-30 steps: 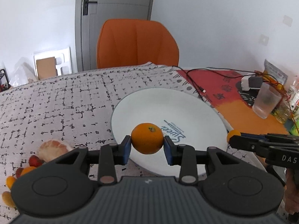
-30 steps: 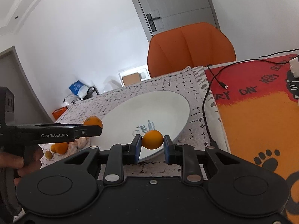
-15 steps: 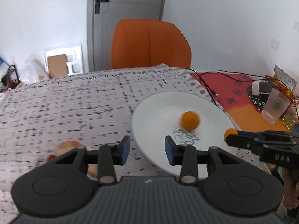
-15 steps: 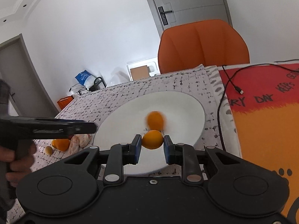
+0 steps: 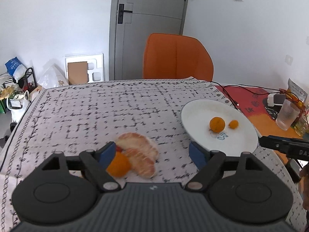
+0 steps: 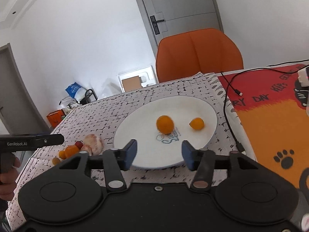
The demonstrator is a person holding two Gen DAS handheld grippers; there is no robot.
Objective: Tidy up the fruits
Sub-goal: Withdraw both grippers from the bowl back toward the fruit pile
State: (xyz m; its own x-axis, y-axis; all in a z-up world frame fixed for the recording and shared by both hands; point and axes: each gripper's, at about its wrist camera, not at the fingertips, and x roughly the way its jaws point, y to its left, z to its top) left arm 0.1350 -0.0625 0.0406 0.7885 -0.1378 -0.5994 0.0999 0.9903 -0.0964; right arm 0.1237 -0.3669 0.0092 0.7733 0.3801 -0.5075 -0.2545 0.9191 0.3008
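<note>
Two fruits now lie on the plate point(image 6: 204, 106), the orange point(image 6: 164, 124) and kumquat point(image 6: 196, 123), released by both hand-held grippers: left point(image 5: 152, 150) and right point(image 6: 158, 152) are spread empty; the pile point(image 5: 135, 154) at lower left remains.

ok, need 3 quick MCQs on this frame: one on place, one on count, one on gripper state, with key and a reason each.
1. Where do the peeled citrus segments lie?
A. on the plate
B. on the tablecloth, left of the plate
C. on the chair

2. How many fruits are on the white plate?
A. one
B. two
C. four

3. What state is the right gripper in?
A. open and empty
B. shut on a fruit
C. out of view

Key: B, the segments rest on the patterned cloth, apart from the plate. B, only the larger orange and the small orange fruit sit there. A, its jaws stand wide apart with nothing between them.
</note>
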